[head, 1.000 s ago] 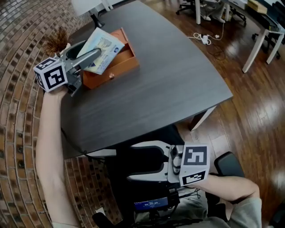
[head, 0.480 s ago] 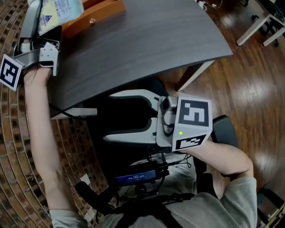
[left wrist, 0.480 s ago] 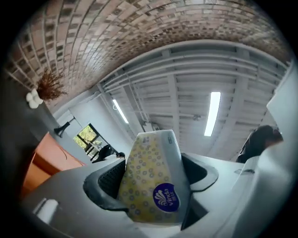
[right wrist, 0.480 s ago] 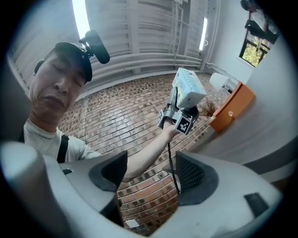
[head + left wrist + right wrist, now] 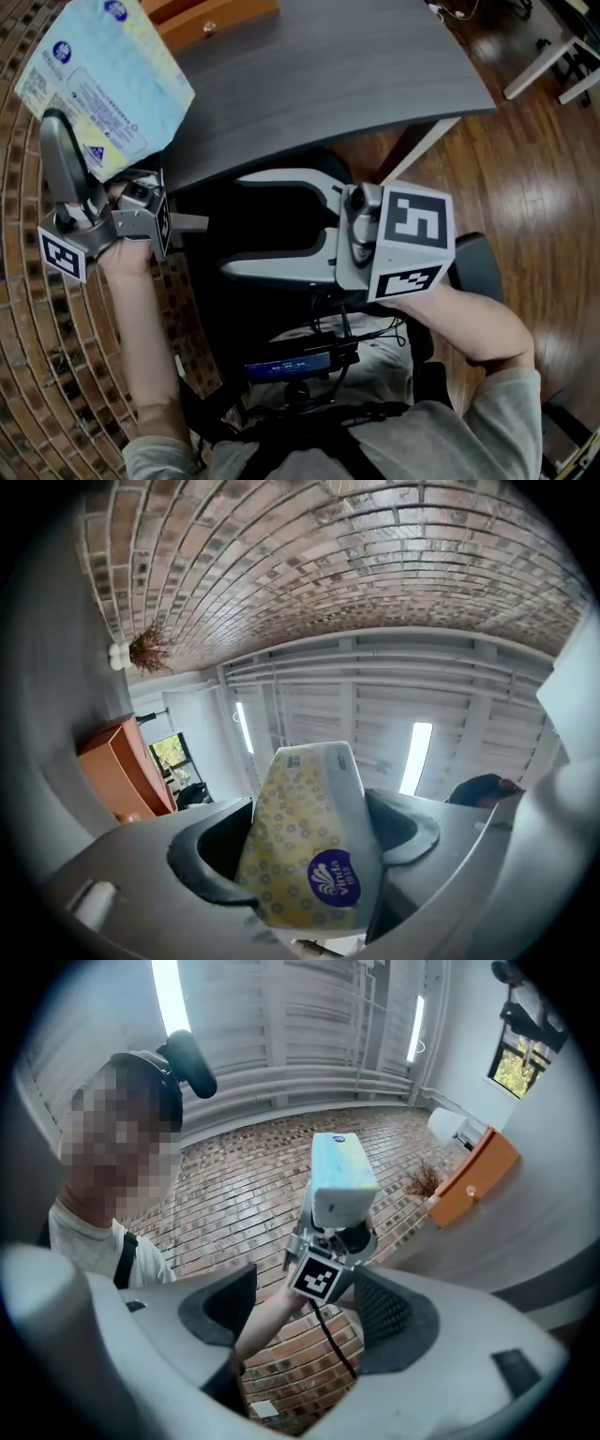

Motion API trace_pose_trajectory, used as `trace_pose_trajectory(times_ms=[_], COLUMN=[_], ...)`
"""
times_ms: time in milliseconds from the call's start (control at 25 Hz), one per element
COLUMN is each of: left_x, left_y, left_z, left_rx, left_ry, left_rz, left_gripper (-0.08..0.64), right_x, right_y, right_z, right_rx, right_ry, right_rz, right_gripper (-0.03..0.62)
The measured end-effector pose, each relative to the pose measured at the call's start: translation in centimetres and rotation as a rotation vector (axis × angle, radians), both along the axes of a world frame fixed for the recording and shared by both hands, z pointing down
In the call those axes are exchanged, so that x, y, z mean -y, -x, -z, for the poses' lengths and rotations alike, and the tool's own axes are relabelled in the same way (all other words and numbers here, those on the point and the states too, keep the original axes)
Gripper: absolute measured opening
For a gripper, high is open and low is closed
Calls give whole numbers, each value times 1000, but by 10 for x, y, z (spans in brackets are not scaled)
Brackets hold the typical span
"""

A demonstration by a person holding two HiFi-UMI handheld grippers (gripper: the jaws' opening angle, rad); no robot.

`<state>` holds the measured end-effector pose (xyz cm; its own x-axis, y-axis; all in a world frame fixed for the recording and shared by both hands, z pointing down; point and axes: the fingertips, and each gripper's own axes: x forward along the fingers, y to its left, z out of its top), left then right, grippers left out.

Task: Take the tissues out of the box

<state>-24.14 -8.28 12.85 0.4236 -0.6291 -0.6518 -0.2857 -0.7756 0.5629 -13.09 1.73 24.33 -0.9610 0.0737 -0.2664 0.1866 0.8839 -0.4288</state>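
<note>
My left gripper (image 5: 307, 869) is clamped on the tissue pack (image 5: 103, 84), and my right gripper (image 5: 234, 223) is wide open, holding nothing.

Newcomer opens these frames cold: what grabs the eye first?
First the yellow-patterned tissue pack, clamped in the jaws of the left gripper and held up over the brick floor, off the left edge of the dark table. Next, the right gripper below the table's near edge, its jaws wide apart and empty. The orange box sits on the table at the top of the head view.
</note>
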Motion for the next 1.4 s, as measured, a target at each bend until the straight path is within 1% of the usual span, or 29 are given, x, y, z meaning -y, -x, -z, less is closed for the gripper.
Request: trace_pose_trajectory(times_ms=[160, 320, 480, 680, 800, 920, 1000, 1080, 1160, 1280, 1400], left_x=[-28, -46, -65, -72, -79, -77, -74, -75, -75, -74, -76], left_y=[3, 4, 0, -2, 5, 14, 14, 9, 3, -4, -6], left_z=[-11, -24, -43, -60, -69, -81, -84, -86, -85, -80, -74], left_rx=[-51, -98, -108, -131, -150, -188, -200, -193, -168, -134, -120], left_ry=[-29, -53, -42, -67, -54, -46, -53, -57, -63, -78, -94], left_rz=[19, 15, 10, -9, -26, -17, -17, -30, -47, -58, -57], left_gripper=[370, 370, 370, 371, 370, 370, 370, 370, 371, 371, 371], right_x=[-1, -1, -9, -6, -10, -7, -3, -3, -1, 1, -1], right_y=[0, 2, 1, -2, -1, -2, -5, -7, -11, -16, -16], right_z=[0, -1, -7, -13, -15, -15, -16, -18, -19, -16, -12], right_rx=[-3, -4, -10, -15, -10, -19, -29, -34, -35, -46, -68], right_ry=[-9, -39, -15, -43, -38, -54, -65, -67, -76, -111, -148], right_rz=[9, 17, 33, 41, 36, 38, 37, 33, 23, 20, 33], right_gripper=[324, 324, 324, 324, 324, 324, 324, 324, 324, 324, 324])
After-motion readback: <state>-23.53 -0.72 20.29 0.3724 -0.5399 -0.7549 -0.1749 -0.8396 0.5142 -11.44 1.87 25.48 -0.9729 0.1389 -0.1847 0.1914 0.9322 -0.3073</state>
